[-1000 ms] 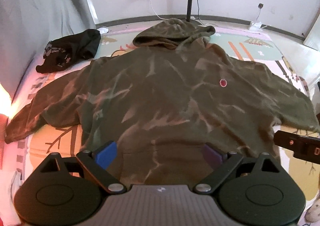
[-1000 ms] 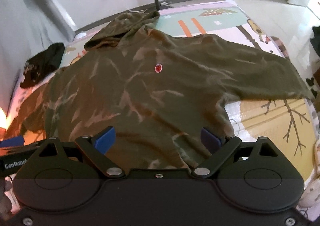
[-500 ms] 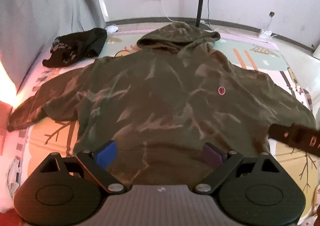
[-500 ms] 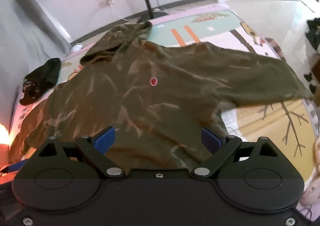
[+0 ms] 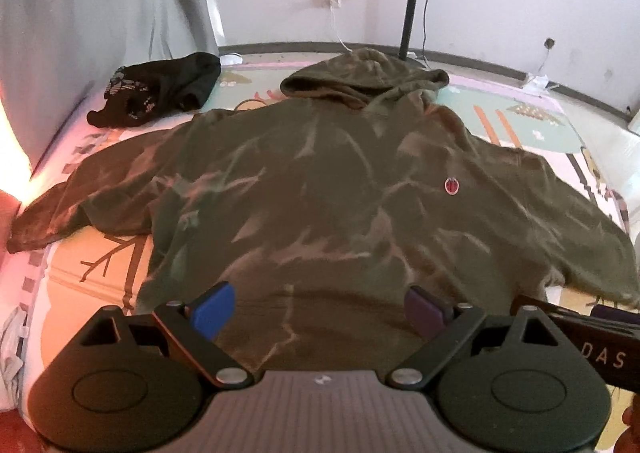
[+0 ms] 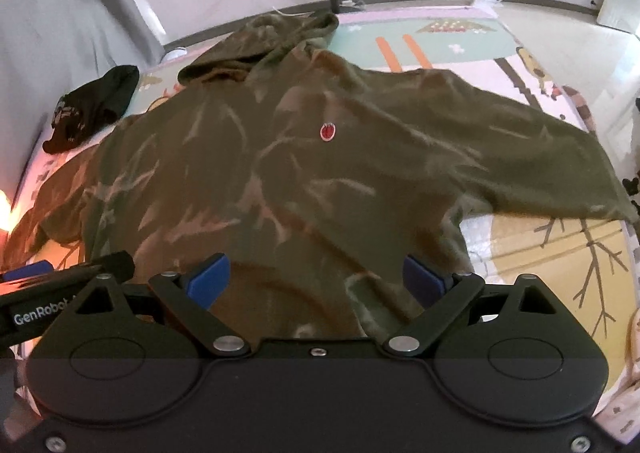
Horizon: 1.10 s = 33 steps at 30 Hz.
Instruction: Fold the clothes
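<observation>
both tongs hang over the near hem with jaws spread wide and nothing in them: left gripper [image 5: 320, 305], right gripper [image 6: 316, 279]. just beyond, the hoodie [image 5: 340, 193] lies flat, front up, on the play mat [image 6: 540, 253], sleeves out to either side, hood farthest. best to pinch one sleeve cuff low and carry it across the chest, keeping the body smooth. a black garment [image 5: 160, 93] sits apart, far left.

Not much readable here tbh. The left gripper [image 6: 68, 281] shows white "GenRobot" lettering along its side, cut off at the end. The right gripper [image 5: 592, 337] has "DAS" on it, partly hidden. The hoodie [image 6: 280, 157] has a red badge [image 6: 327, 131], unreadable.
</observation>
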Motion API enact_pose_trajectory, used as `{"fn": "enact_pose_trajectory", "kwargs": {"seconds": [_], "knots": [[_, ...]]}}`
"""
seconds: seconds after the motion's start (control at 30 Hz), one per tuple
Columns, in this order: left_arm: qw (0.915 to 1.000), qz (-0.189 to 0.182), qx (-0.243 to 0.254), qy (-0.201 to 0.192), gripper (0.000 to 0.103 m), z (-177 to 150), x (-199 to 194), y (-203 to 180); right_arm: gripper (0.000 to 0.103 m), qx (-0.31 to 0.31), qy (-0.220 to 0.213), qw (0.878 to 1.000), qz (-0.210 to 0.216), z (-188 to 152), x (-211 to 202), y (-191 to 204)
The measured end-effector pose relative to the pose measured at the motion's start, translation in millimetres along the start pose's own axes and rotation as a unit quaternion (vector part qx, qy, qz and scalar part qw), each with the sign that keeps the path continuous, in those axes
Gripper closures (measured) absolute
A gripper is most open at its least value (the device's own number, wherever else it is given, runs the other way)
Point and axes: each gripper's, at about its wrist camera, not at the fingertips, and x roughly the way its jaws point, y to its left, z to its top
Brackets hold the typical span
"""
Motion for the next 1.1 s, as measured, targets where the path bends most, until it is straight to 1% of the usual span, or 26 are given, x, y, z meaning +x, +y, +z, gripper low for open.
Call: {"fn": "enact_pose_trajectory", "kwargs": {"seconds": [0.13, 0.27, 0.4, 0.47, 0.67, 0.8, 0.93, 1.1], "knots": [[0.9999, -0.006, -0.004, 0.009, 0.009, -3, 6, 6, 0.01, 0.0, -0.003, 1.0, 0.011, -5, 3, -2], [0.9999, 0.0, -0.01, 0.008, 0.009, -3, 9, 10, 0.01, -0.005, -0.009, 0.999, 0.036, -7, 3, -3], [0.9998, 0.001, -0.015, 0.011, 0.009, -2, 11, 11, 0.01, 0.014, -0.002, 0.999, 0.05, -7, 6, -5], [0.9998, 0.001, -0.017, 0.012, 0.009, -2, 12, 11, 0.01, 0.012, 0.001, 0.998, 0.055, -6, 8, -5], [0.9999, -0.004, -0.012, 0.011, 0.009, -1, 19, 7, 0.01, 0.03, -0.006, 0.998, 0.051, -7, 13, -16], [0.9998, -0.018, -0.007, 0.012, 0.009, 0, 26, -2, 0.01, 0.042, -0.017, 0.998, 0.045, -5, 12, -30], [0.9994, -0.032, 0.014, 0.005, 0.009, 1, 31, -23, 0.01, 0.056, -0.037, 0.998, 0.017, -1, 8, -51], [0.9957, -0.06, 0.069, -0.017, 0.009, -4, 33, -65, 0.01, 0.095, -0.064, 0.993, -0.011, 7, 1, -92]]}}
